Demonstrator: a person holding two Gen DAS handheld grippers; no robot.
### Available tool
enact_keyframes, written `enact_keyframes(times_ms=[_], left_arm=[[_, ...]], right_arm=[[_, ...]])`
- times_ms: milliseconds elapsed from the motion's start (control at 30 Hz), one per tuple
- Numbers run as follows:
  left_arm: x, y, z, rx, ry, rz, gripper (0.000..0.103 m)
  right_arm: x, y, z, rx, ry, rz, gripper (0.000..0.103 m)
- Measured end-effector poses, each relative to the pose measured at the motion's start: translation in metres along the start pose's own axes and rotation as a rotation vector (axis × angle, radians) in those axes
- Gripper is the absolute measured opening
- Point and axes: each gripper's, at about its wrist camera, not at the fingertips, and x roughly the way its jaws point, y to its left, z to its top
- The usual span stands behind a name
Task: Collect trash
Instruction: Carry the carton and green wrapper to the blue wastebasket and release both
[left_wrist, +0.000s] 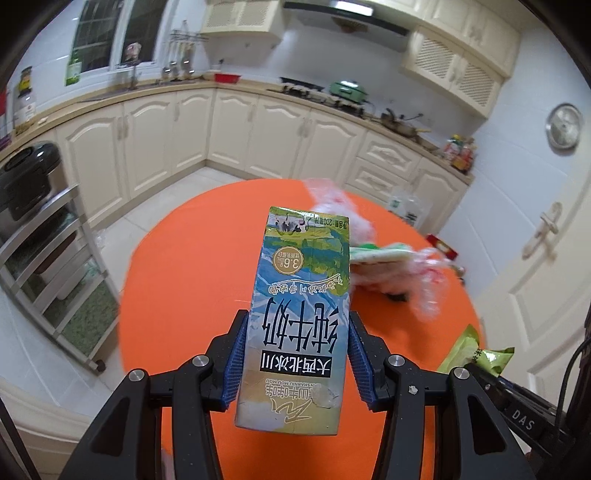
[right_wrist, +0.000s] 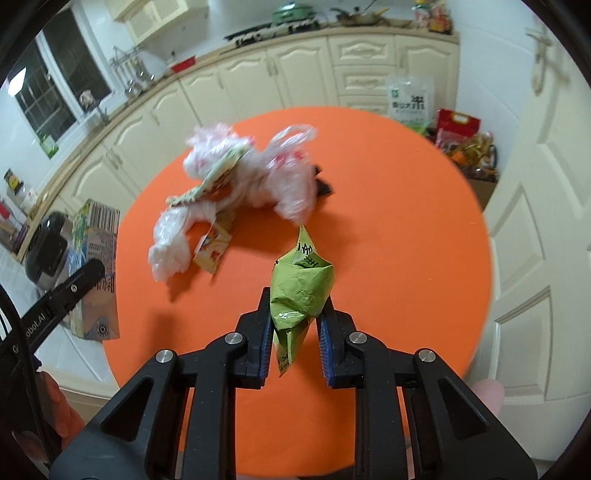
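Note:
My left gripper (left_wrist: 298, 321) is shut on a blue and green milk carton (left_wrist: 299, 314), held above the round orange table (left_wrist: 177, 280); the carton (right_wrist: 94, 236) also shows at the left edge of the right wrist view. My right gripper (right_wrist: 296, 301) is shut on a crumpled green wrapper (right_wrist: 301, 280), lifted off the table (right_wrist: 406, 240). The same wrapper (left_wrist: 469, 350) appears at the lower right of the left wrist view. A crumpled clear plastic bag (right_wrist: 258, 173) with packaging in it lies on the table's far half, a yellow wrapper (right_wrist: 214, 247) beside it.
A small dark item (right_wrist: 323, 184) lies by the bag. A rice bag (right_wrist: 410, 99) and red gift boxes (right_wrist: 458, 129) stand on the floor beyond the table. A white door (right_wrist: 535, 221) is on the right, a metal rack (left_wrist: 48, 258) on the left, cream cabinets behind.

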Motion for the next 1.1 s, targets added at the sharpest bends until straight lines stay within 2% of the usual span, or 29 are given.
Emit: enact_keyframes(times_ms=[267, 500, 700, 800, 933, 1100], left_arm=[[-0.02, -0.072, -0.024, 0.16, 0.001, -0.145, 0.046], [-0.013, -0.16, -0.062, 0.35, 0.087, -0.291, 0.047], [0.008, -0.224, -0.081, 0.49, 0.175, -0.374, 0.047], [0.03, -0.253, -0.084, 0.533, 0.225, -0.39, 0.047], [0.076, -0.282, -0.064, 0.578, 0.287, -0.385, 0.047], [0.118, -0.324, -0.064, 0.606, 0.363, -0.366, 0.049]], right_arm=[[-0.044, -0.084, -0.013, 0.181, -0.08, -0.082, 0.021], [-0.069, -0.155, -0.034, 0.31, -0.114, -0.202, 0.021], [-0.085, -0.21, -0.05, 0.41, -0.113, -0.297, 0.021], [-0.084, -0.235, -0.053, 0.45, -0.096, -0.332, 0.021], [-0.079, -0.259, -0.055, 0.48, -0.073, -0.355, 0.021], [-0.07, -0.283, -0.057, 0.505, -0.047, -0.352, 0.021]])
